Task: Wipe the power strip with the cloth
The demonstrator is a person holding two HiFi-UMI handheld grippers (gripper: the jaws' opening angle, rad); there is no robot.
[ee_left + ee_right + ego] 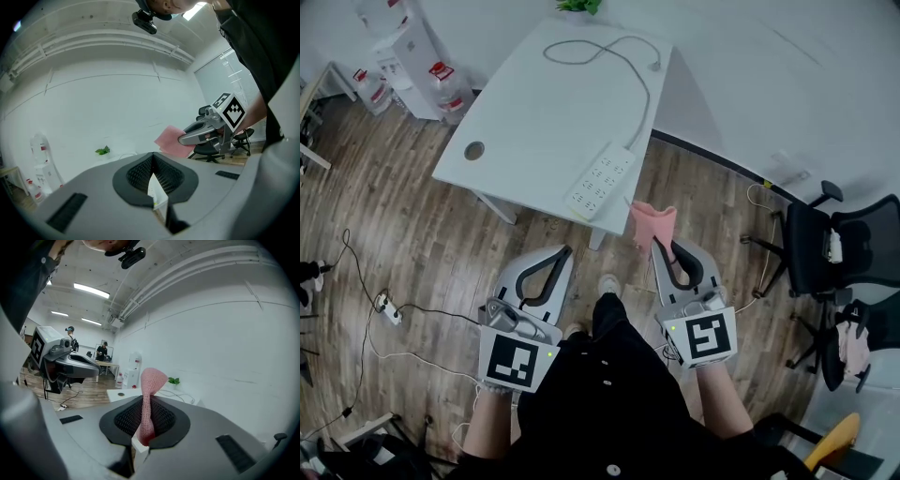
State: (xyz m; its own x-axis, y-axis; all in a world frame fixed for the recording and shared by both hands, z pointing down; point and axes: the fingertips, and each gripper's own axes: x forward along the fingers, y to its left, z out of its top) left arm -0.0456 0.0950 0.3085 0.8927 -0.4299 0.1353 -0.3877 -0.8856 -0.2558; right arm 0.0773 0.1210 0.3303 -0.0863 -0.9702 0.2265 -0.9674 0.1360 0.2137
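The power strip [600, 181] lies flat on the white table [516, 122], close to its near edge. Its cable [637, 80] runs toward the far side of the table, so I judge the top face is free for wiping. The pink cloth [652, 223] is not yet on it. My right gripper [662, 246] has its jaws closed on the cloth, just off the table's near corner. My left gripper [562, 253] hangs before the table's near edge, jaws together on nothing, perhaps to steady the strip.

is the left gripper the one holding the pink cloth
No, the pink cloth is pinched in the right gripper; the left gripper has its jaws together on nothing.
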